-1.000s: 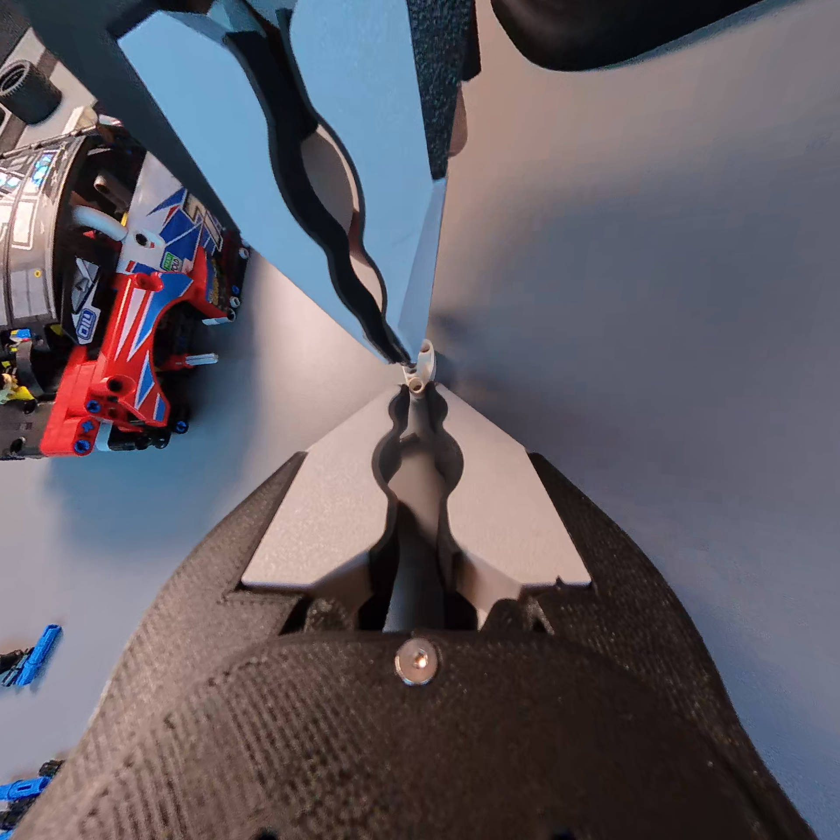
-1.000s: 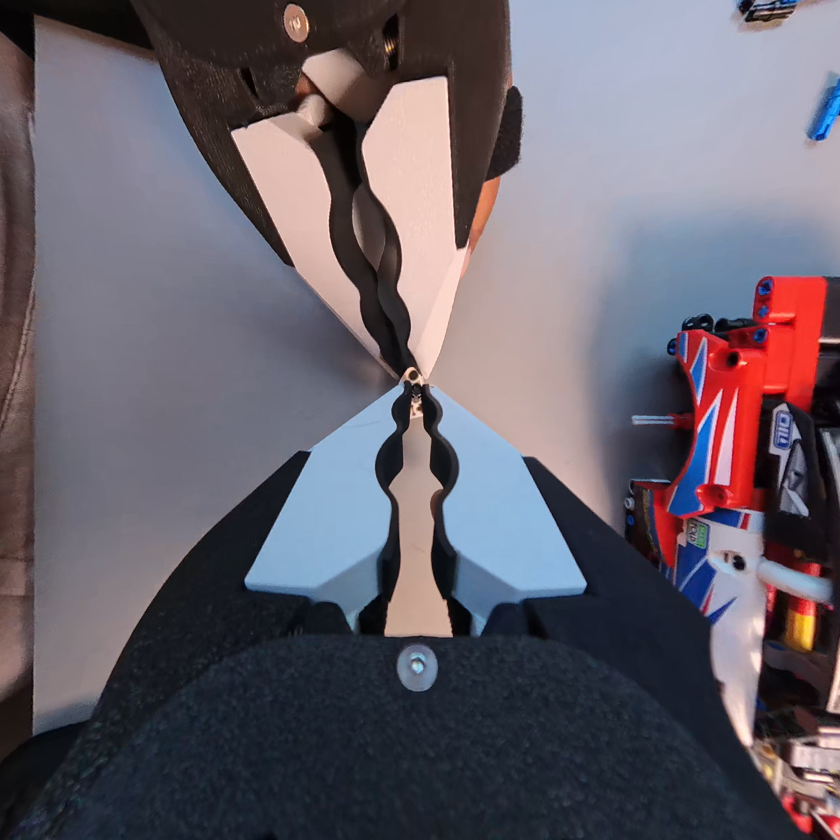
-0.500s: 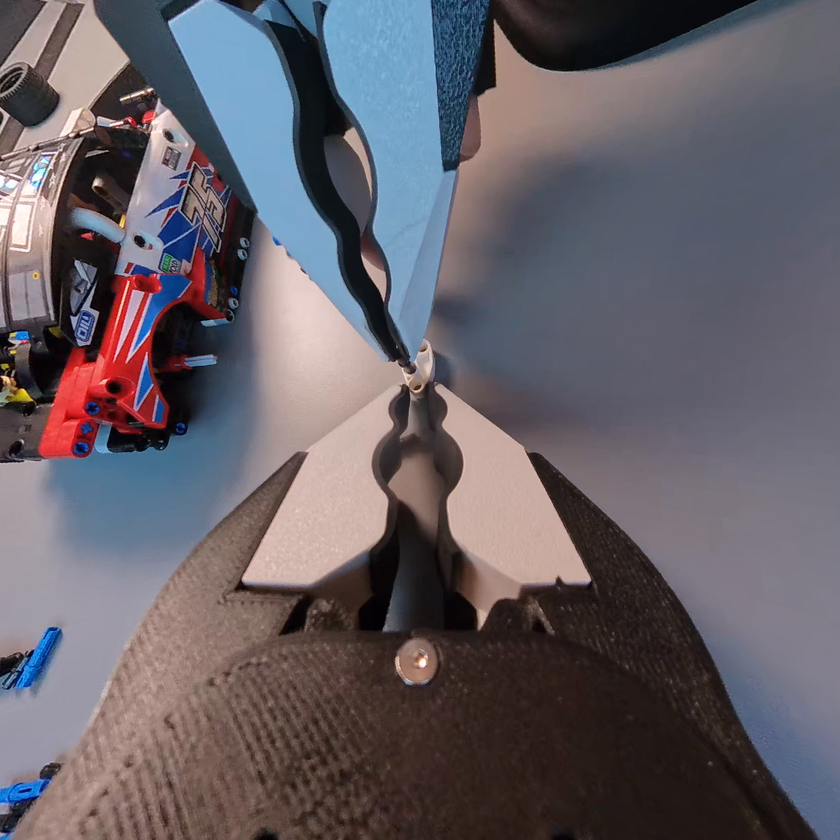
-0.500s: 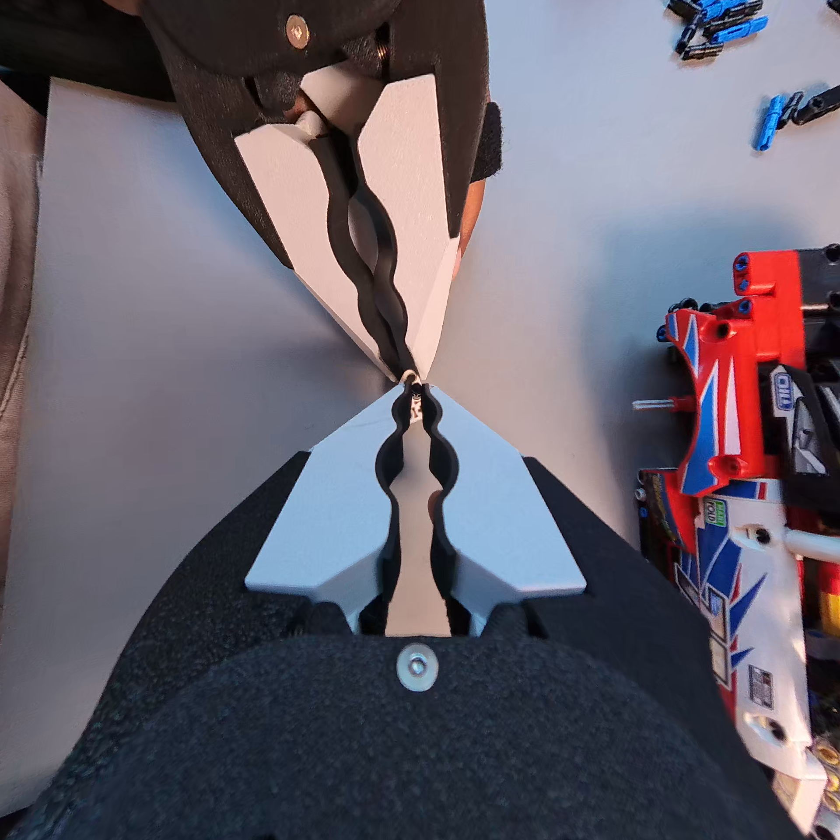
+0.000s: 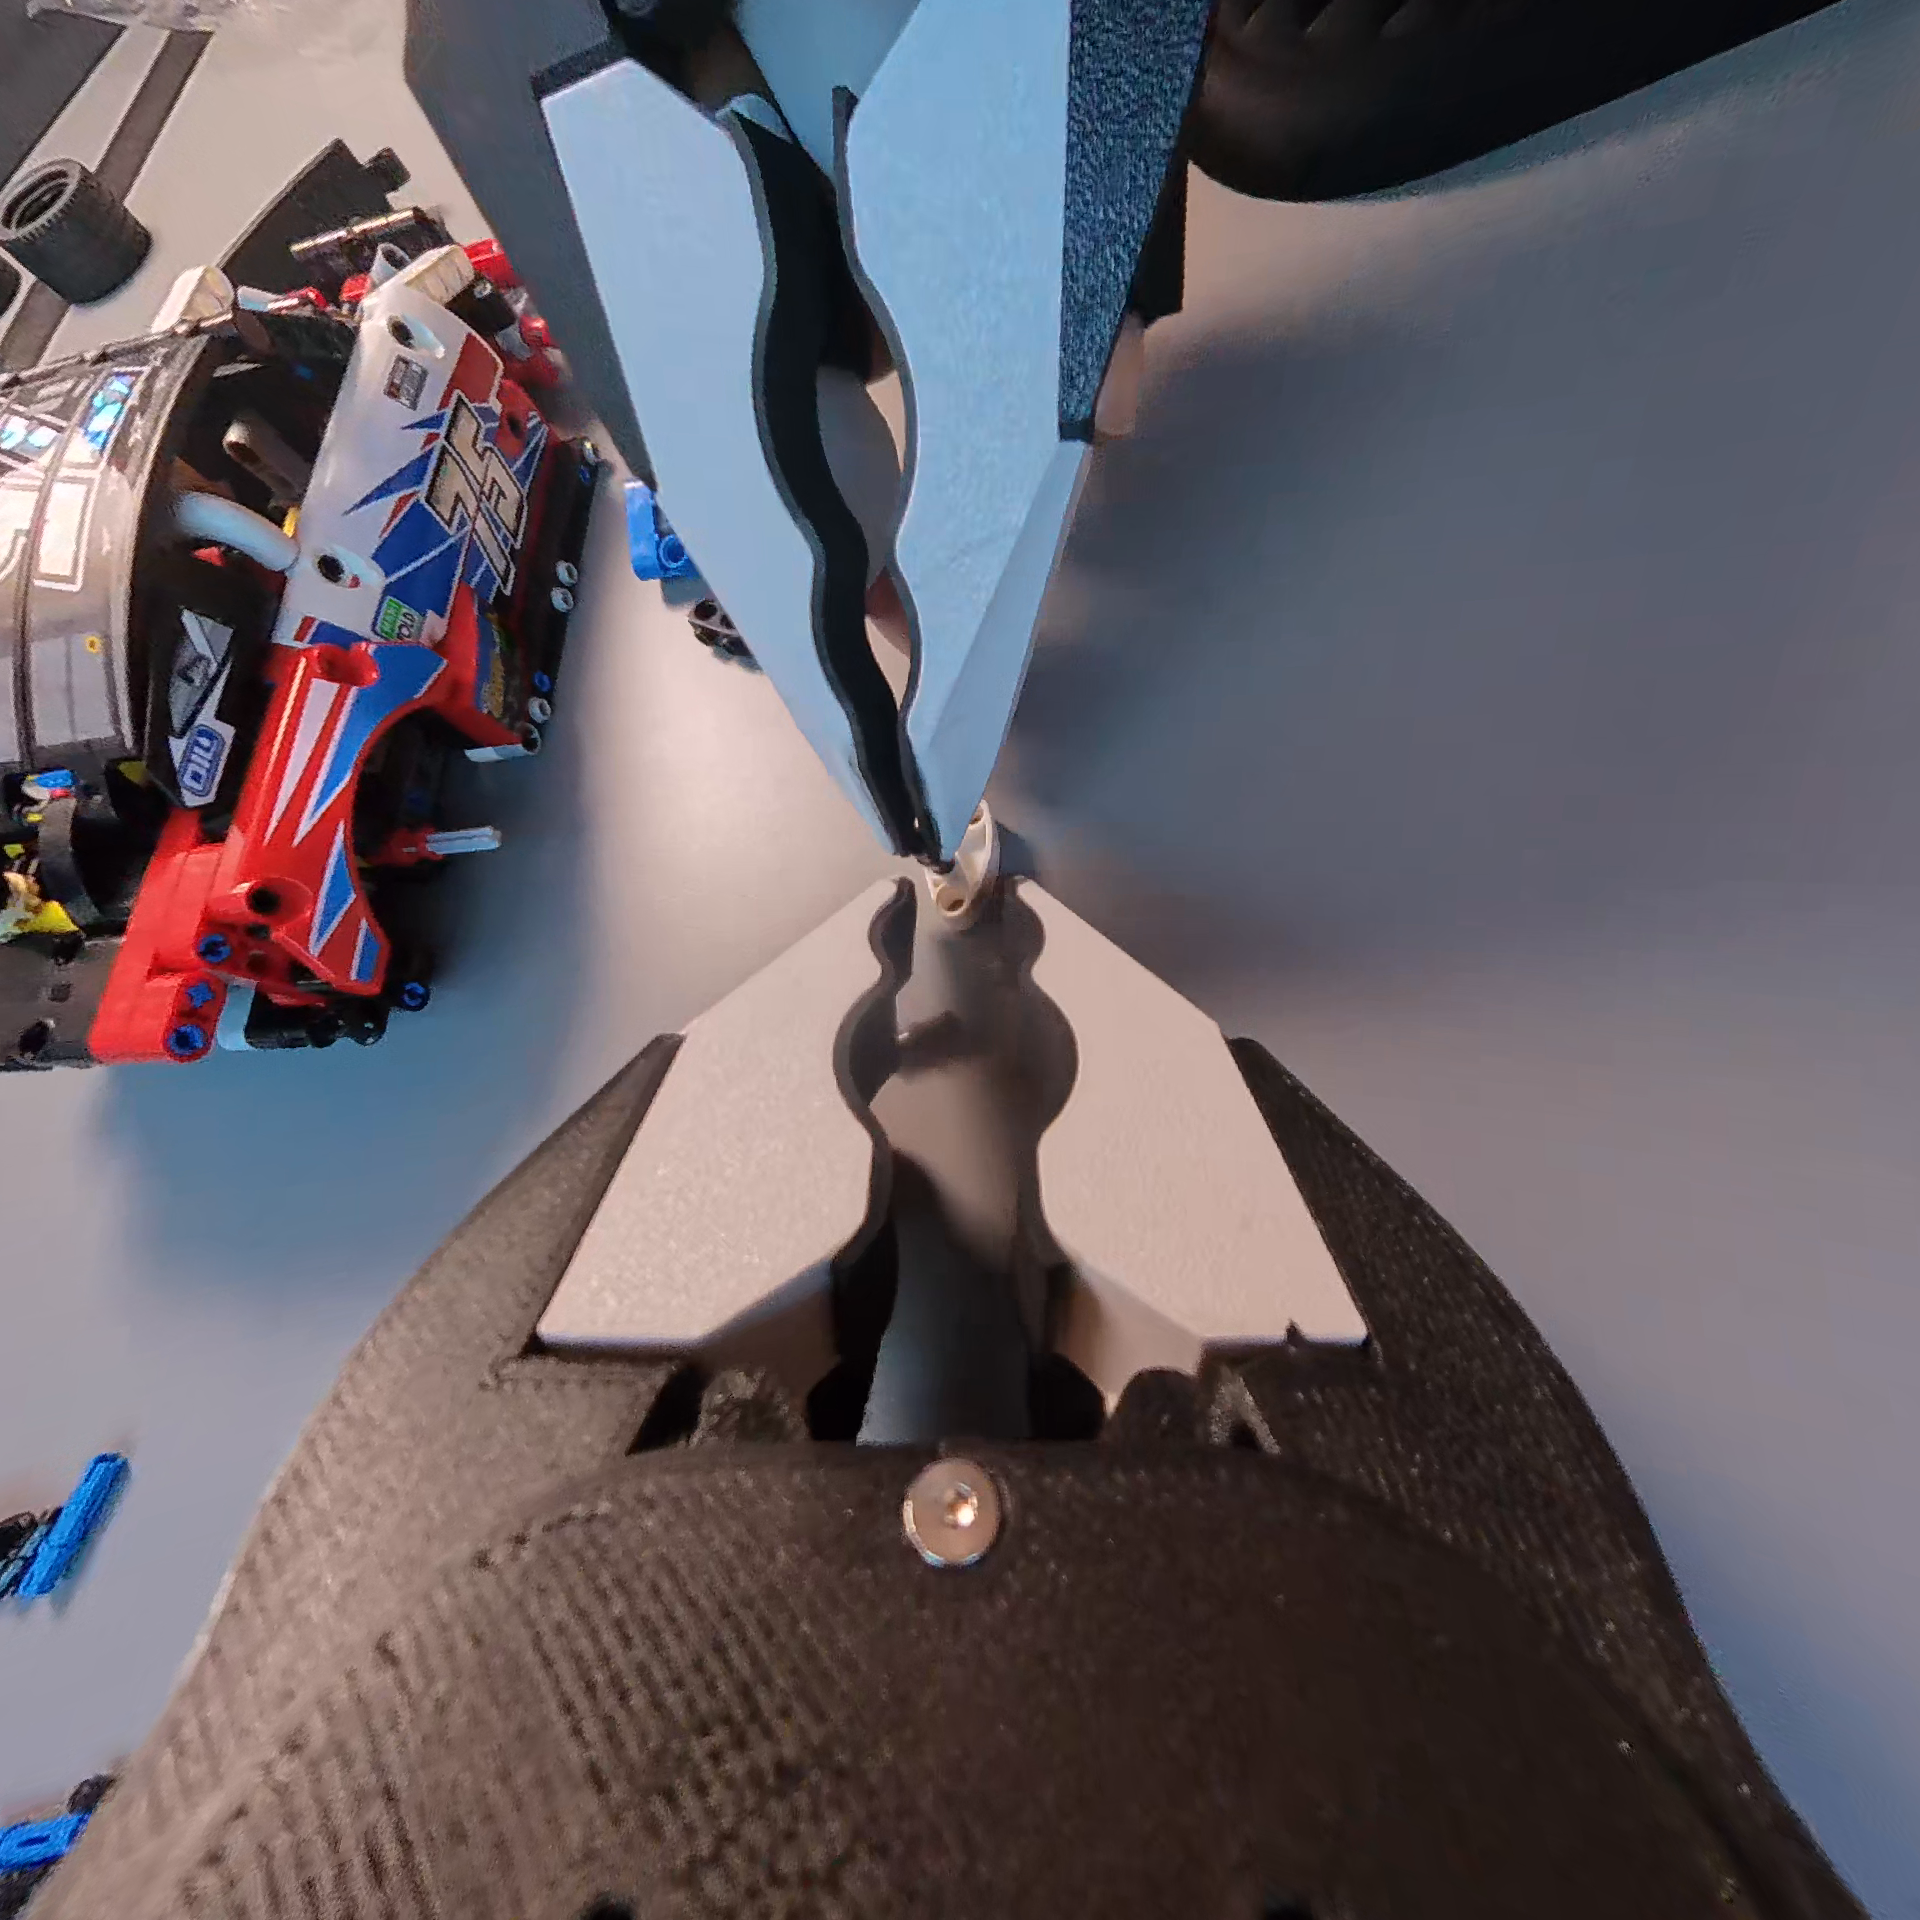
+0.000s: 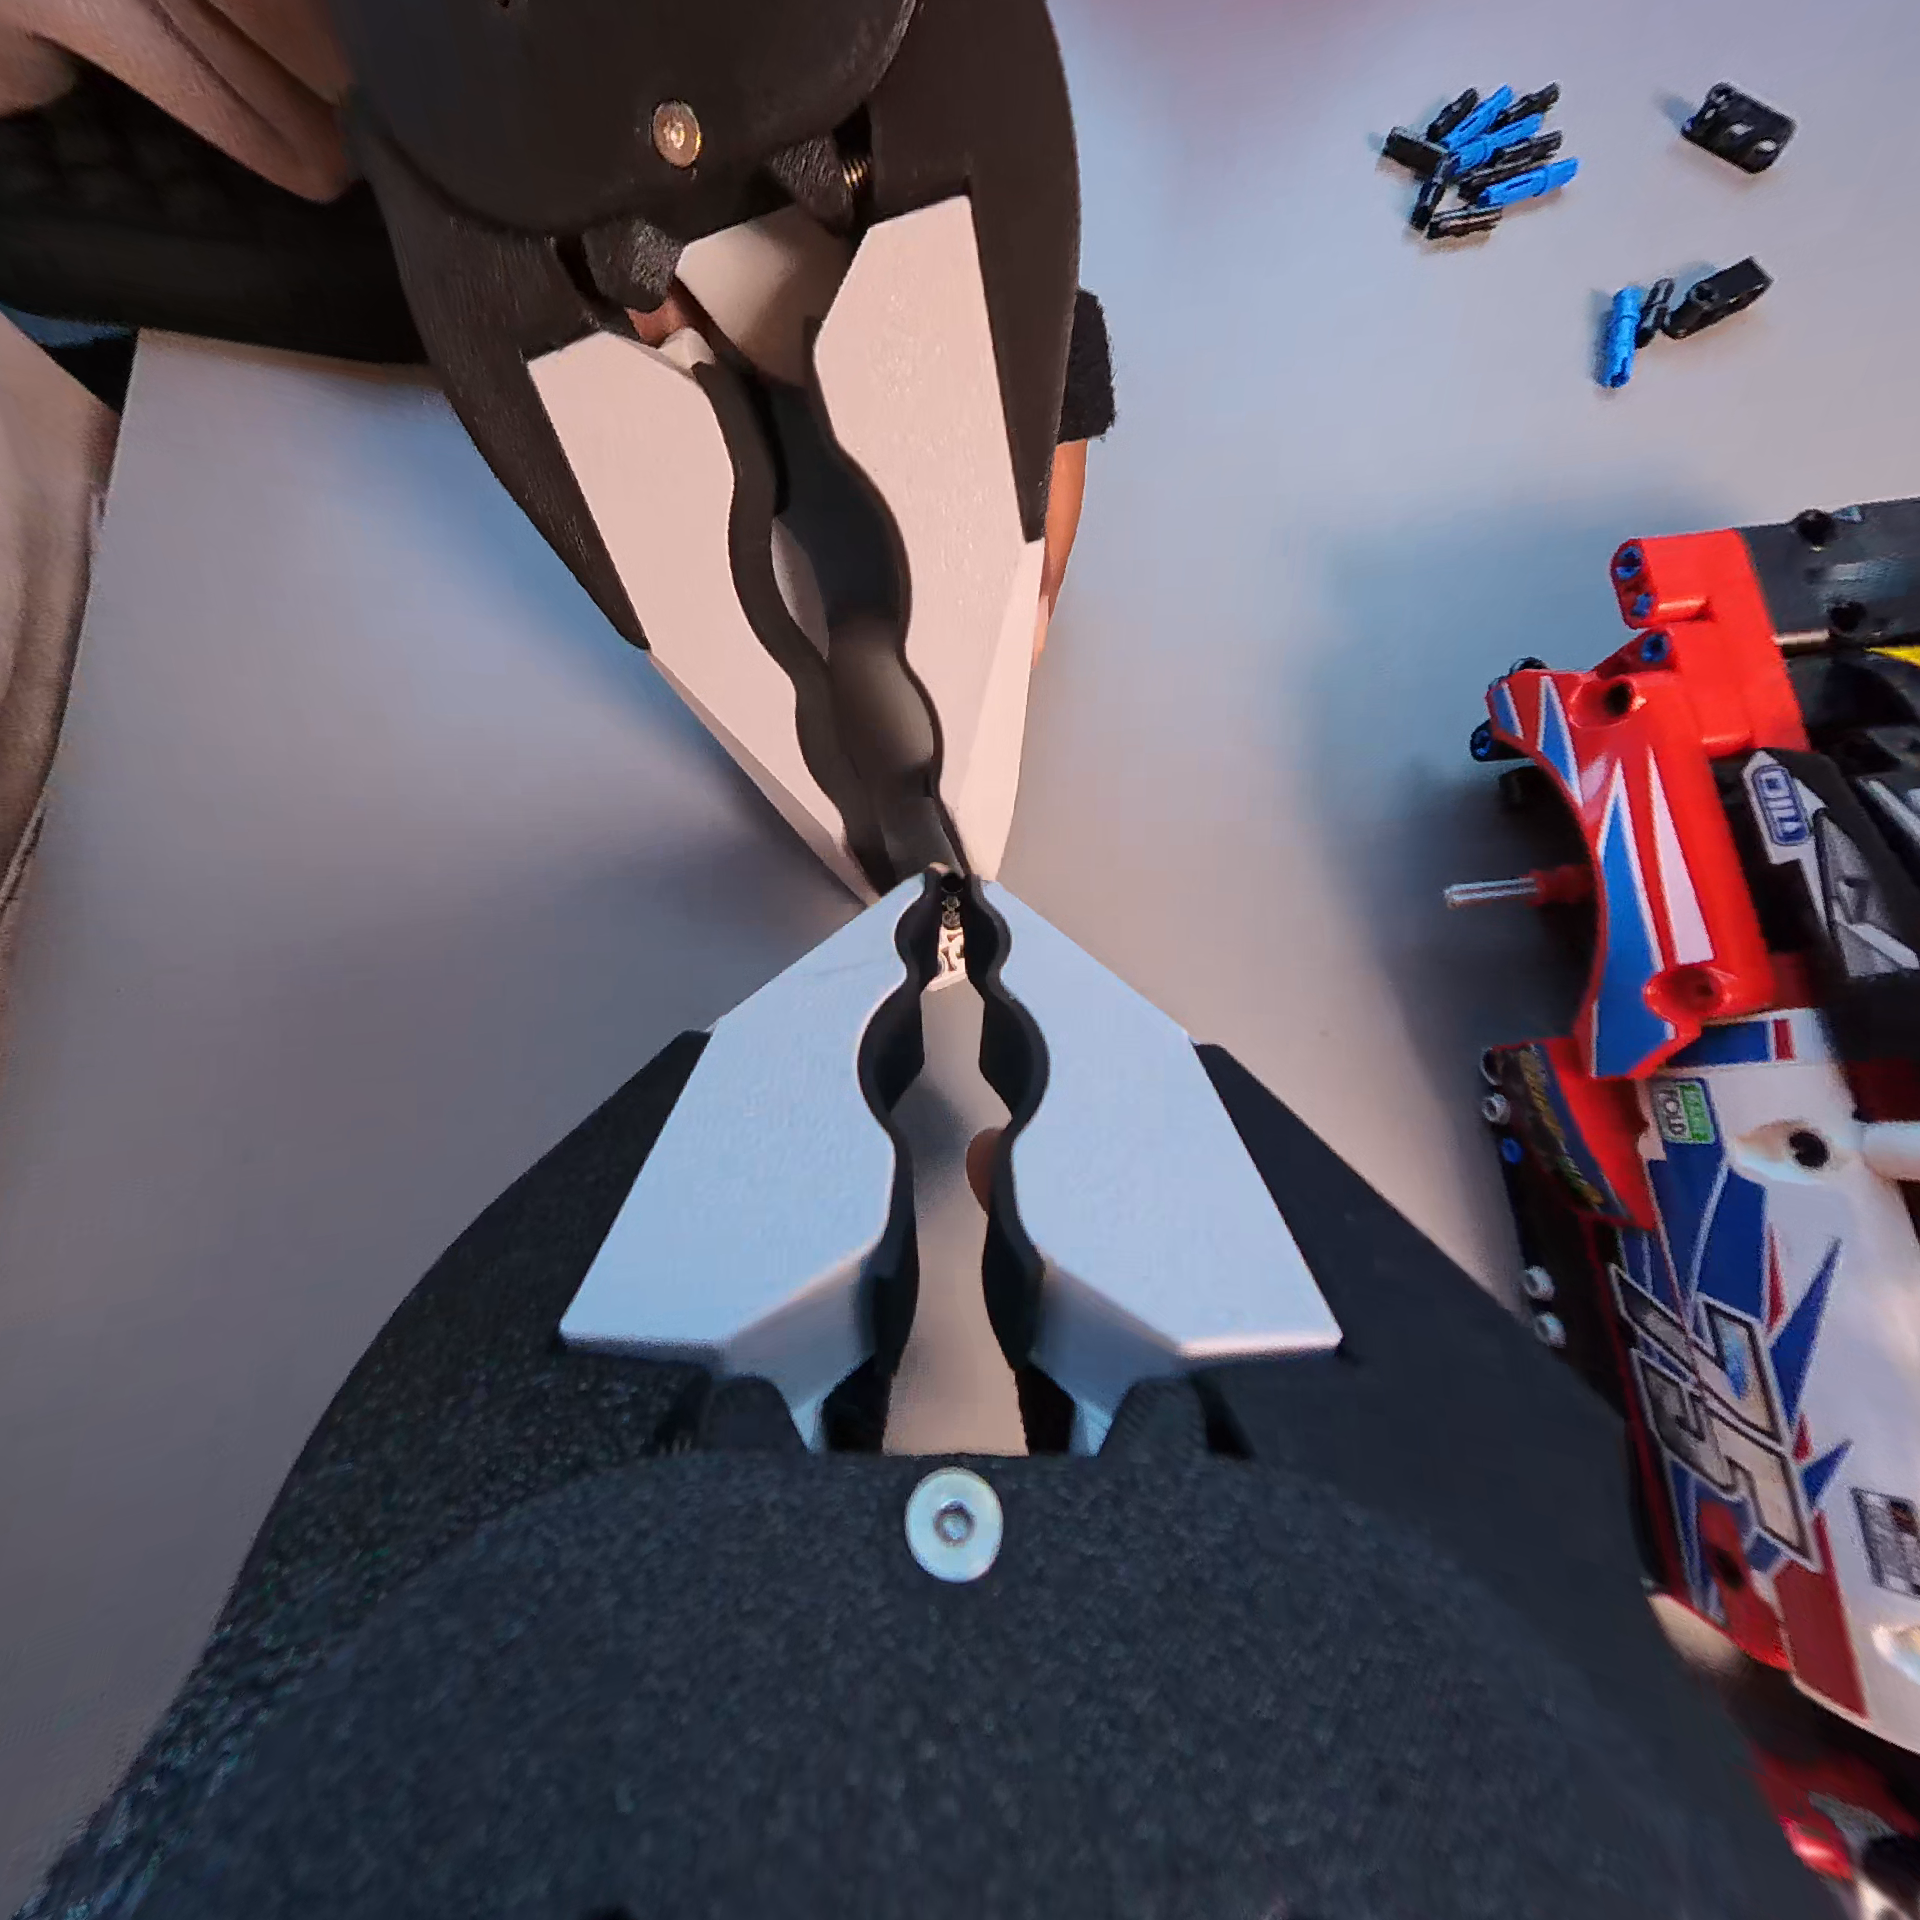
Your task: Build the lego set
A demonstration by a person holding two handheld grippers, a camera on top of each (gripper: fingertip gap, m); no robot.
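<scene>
While the left gripper (image 5: 961, 883) has its jaws clenched on a small pale connector (image 5: 966, 868) at frame centre, the right gripper (image 6: 948, 914), tip to tip with it, pinches a tiny dark pin (image 6: 951, 902). Mating them well likely calls for lined-up axes and a straight, gentle push. The lego car (image 5: 312, 644) waits on the surface at 9 o'clock in the left wrist view.

The tiny dark piece (image 6: 948, 914) pinched at the right gripper (image 6: 951, 904) tips is too small to make out. The lego car (image 5: 312, 665) is cut off by the left edge in the left wrist view, and its far end is blurry at the right wrist view's bottom-right corner. Blue pins (image 5: 73, 1522) below the car are blurred, partly cropped.
</scene>
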